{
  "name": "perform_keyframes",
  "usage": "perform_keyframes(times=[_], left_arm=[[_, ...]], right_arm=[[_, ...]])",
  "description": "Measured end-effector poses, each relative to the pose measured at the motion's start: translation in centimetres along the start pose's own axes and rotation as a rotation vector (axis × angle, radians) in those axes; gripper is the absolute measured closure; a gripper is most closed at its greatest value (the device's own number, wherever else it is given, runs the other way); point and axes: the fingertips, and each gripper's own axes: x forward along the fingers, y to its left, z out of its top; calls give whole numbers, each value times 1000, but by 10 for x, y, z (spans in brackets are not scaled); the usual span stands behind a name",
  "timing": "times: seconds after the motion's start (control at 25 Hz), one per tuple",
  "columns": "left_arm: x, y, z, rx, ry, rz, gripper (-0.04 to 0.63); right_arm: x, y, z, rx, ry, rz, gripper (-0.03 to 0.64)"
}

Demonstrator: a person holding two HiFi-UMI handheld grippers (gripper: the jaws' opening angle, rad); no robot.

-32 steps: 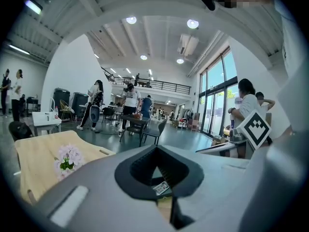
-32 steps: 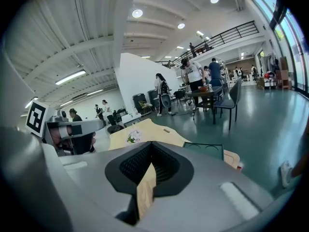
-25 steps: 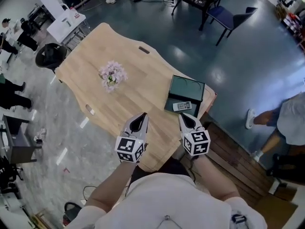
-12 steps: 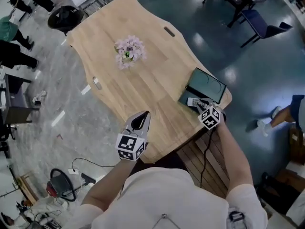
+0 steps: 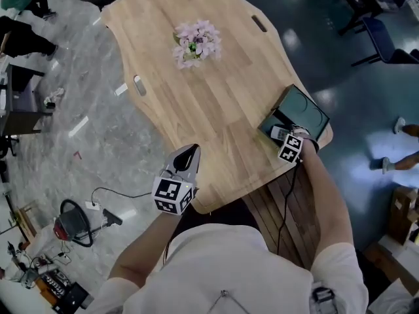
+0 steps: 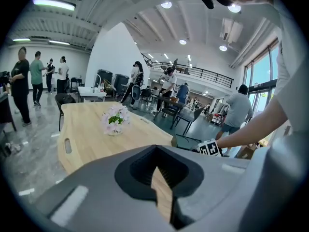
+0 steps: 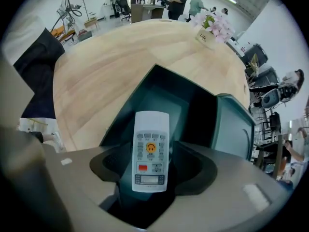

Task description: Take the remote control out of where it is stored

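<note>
A white remote control [image 7: 151,149] with grey buttons and an orange one lies flat in an open dark green box [image 7: 145,93] at the table's right corner. In the head view the remote [image 5: 279,133] shows at the box's near end, right at my right gripper [image 5: 289,136]. In the right gripper view, my right gripper [image 7: 152,173] is open, its jaws standing either side of the remote's near end with dark gaps beside it. My left gripper [image 5: 190,151] hovers over the table's near edge, shut and empty; in its own view the left gripper [image 6: 161,190] shows only a sliver of wood.
The wooden table [image 5: 196,103] carries a small pot of pink flowers [image 5: 195,43] at its far part. The box's lid [image 7: 234,124] stands open to the right of the remote. The table's edge runs close by the box. People and chairs are farther off.
My right gripper has reached out from near my body to the green box and now straddles the remote. The head view has swung. The left gripper has stayed near the table edge.
</note>
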Motion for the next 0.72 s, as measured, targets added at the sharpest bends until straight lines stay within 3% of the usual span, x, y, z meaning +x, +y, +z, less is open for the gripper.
perform_keyframes(times=[0.4,0.6,0.72], left_arm=[[2,15,-14,-16,13,10,594],[-4,15,-7,-3,7,-5,594],[-6,19,-3,7,7,-18,594]], right_arm=[[19,2,2,-25,139,105,342],[12,4,-3,42,133,101,345],[-6,0,-3,103,108,48,345]])
